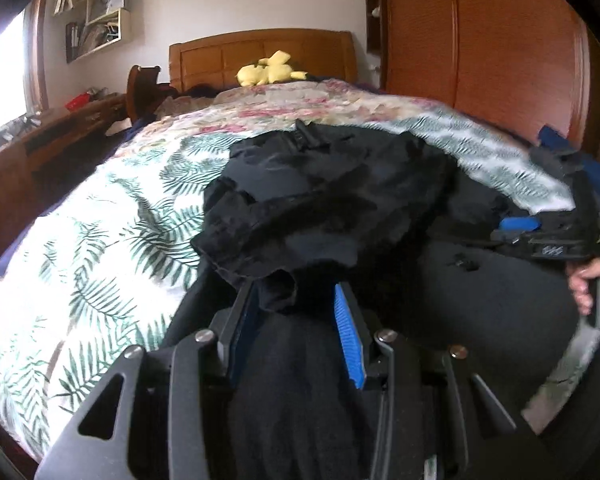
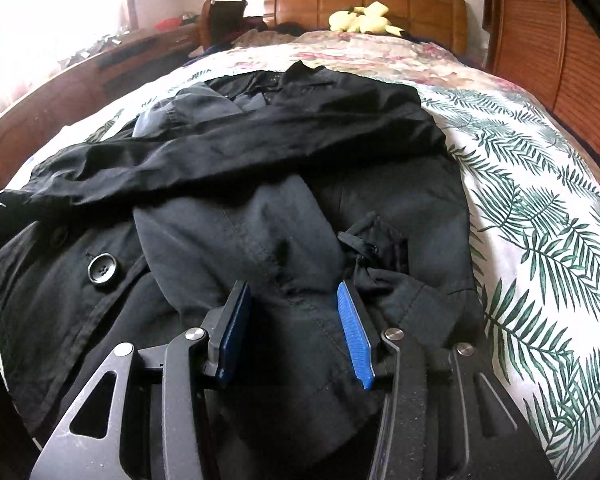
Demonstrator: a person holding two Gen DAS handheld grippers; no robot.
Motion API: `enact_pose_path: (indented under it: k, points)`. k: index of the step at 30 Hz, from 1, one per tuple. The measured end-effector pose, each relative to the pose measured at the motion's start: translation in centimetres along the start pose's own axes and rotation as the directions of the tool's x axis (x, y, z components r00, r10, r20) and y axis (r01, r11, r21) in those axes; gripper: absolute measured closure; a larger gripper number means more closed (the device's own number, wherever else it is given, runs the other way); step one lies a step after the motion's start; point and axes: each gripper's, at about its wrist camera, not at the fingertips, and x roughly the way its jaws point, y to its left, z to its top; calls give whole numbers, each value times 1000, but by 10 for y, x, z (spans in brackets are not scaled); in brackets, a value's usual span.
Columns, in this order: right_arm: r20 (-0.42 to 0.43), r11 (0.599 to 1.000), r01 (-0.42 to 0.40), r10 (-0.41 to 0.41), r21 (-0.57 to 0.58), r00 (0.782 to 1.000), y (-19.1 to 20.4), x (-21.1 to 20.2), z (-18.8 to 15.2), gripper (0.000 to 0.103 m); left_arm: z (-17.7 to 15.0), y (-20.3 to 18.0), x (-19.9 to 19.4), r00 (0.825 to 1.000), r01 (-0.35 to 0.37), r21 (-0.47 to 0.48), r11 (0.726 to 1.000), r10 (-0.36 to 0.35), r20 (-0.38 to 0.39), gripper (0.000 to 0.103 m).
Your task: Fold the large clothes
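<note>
Black coat (image 2: pixel 260 184) lies crumpled on the bed's leaf-print cover (image 2: pixel 540 216) | my left tool (image 1: pixel 296 308) clamps a coat fold | my right tool (image 2: pixel 292 304) straddles fabric, grip unclear.

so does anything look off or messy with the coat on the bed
The black coat is bunched, not flat: one sleeve lies slantwise across its front, and the fabric is rumpled on the leaf-print bedspread. No damage shows.
</note>
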Motion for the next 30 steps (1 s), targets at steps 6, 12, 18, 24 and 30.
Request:
enact_pose_path:
  k: [6, 12, 18, 24, 30]
  points:
    - [10, 1000, 19, -19, -16, 1000, 3, -1, -1, 58, -1, 2, 7, 999, 41, -1, 999, -41, -13, 85]
    - [14, 1000, 22, -22, -19, 1000, 4, -1, -1, 57, 6, -12, -13, 995, 96, 39, 995, -97, 21, 101]
    - [15, 1000, 23, -22, -19, 1000, 4, -2, -1, 57, 9, -34, -41, 991, 127, 85, 988, -131, 37, 101]
    - [15, 1000, 22, -22, -19, 1000, 4, -2, -1, 57, 5, -27, -56, 994, 95, 77, 993, -99, 53, 100]
    - [17, 1000, 23, -22, -19, 1000, 4, -2, -1, 57, -8, 0, -70, 998, 61, 42, 997, -63, 33, 92]
